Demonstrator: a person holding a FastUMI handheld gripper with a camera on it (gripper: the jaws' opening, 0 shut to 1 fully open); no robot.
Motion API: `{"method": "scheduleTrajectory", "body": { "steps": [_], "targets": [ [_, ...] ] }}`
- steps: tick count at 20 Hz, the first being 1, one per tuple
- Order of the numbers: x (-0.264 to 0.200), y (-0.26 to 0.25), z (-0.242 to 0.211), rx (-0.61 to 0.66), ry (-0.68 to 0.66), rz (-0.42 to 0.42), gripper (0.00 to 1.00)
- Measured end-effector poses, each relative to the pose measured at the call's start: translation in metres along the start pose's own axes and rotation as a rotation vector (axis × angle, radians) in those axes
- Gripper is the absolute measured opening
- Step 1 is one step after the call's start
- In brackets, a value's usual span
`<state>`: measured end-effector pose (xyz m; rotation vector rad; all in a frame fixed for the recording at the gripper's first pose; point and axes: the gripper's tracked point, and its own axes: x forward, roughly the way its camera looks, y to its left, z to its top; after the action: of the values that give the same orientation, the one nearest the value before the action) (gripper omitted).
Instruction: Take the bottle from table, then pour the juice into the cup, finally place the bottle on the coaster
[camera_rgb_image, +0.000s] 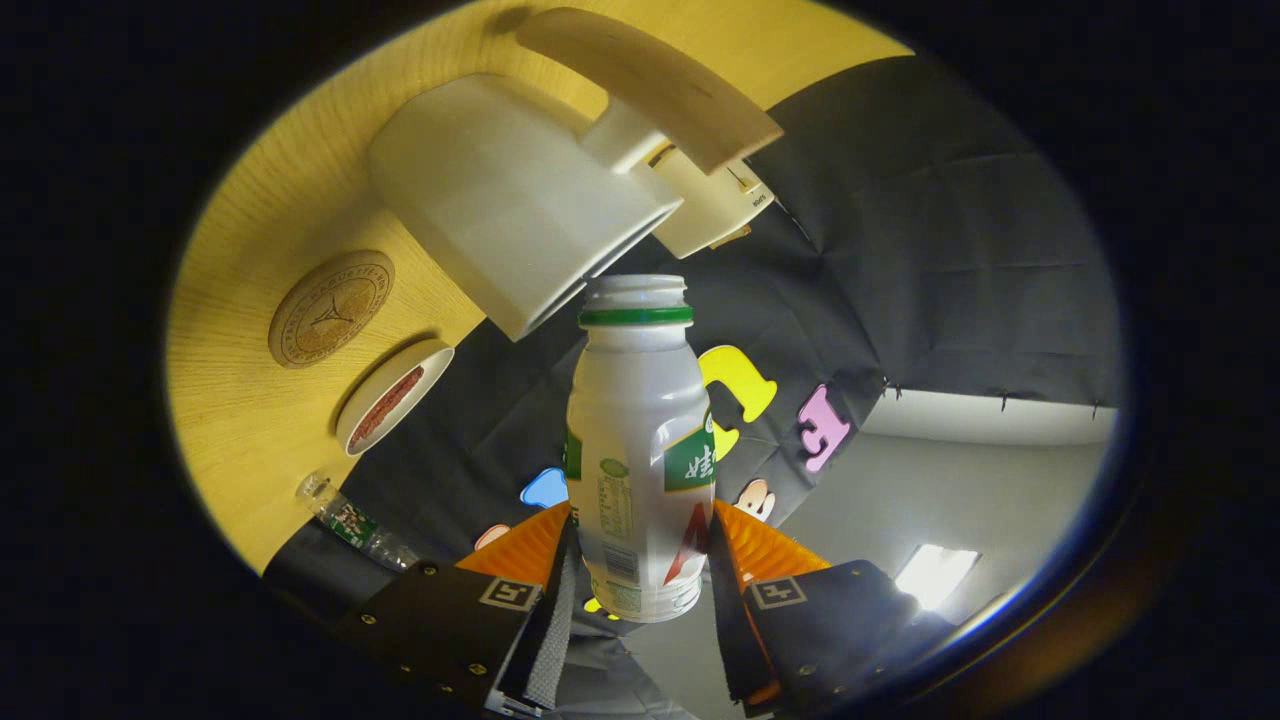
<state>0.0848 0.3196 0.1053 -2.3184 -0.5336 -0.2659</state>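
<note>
Pouring step: gripper (640, 560) clenched on the uncapped juice bottle (638, 440), its mouth at the white mug's (520, 195) rim; next, level it and carry it to the round coaster (330, 308) near the table's (250, 420) edge

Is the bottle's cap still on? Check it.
No. The bottle, gripped between the gripper fingers, shows a bare open neck with only its green ring, tipped toward the cup.

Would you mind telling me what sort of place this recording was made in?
Probably a staged recording booth: a pale wooden table backed by black cloth, set with a large white mug and round wooden coaster. The gripper is shut on a white plastic bottle.
</note>
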Motion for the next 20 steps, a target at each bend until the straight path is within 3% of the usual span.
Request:
{"method": "scheduleTrajectory", "body": {
  "steps": [5, 9, 13, 20],
  "targets": [
    [-0.001, 0.002, 0.001, 0.000, -0.004, 0.007, 0.61],
    [0.004, 0.020, -0.008, 0.166, 0.034, 0.086, 0.61],
    [0.003, 0.035, -0.023, 0.471, 0.075, 0.181, 0.61],
    [0.003, 0.033, -0.025, 1.045, 0.111, 0.274, 0.62]
  ]
}}
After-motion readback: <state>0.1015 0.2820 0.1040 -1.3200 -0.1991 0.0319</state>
